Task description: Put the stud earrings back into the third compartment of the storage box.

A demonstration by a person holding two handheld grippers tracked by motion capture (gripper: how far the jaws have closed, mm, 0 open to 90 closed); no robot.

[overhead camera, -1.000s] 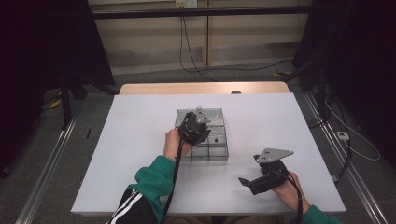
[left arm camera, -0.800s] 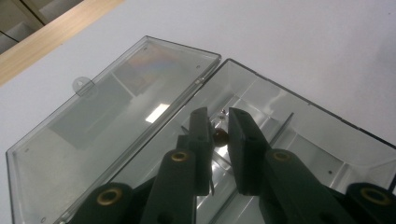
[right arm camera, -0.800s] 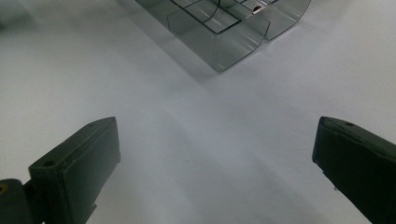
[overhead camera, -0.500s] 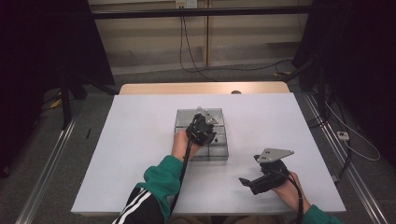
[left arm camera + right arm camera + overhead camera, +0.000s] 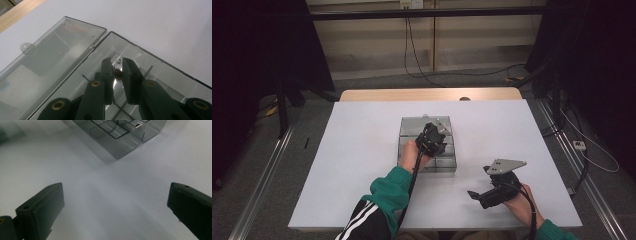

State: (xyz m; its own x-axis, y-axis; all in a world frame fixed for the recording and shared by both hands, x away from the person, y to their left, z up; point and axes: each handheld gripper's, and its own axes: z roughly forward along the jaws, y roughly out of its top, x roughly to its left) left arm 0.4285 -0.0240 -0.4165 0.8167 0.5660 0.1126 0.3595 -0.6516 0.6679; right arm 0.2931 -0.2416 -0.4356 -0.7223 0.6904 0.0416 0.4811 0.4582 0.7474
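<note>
Two black jaws of the left hand-held gripper (image 5: pixel 117 72) pinch a small dark-red bead (image 5: pixel 117 74) over a corner compartment of the clear smoky plastic box (image 5: pixel 408 131), detail the high view blurs. Right hand-held gripper (image 5: pixel 482 196) rests wide open on the white counter (image 5: pixel 357 150), near the box.

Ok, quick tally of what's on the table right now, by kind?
Clear organiser box, lid open: 1
Small dark bead, pinched in the left gripper over a box compartment: 1
Grippers: 2, the left one at the box and the right gripper resting open on the table
Total: 4
</note>
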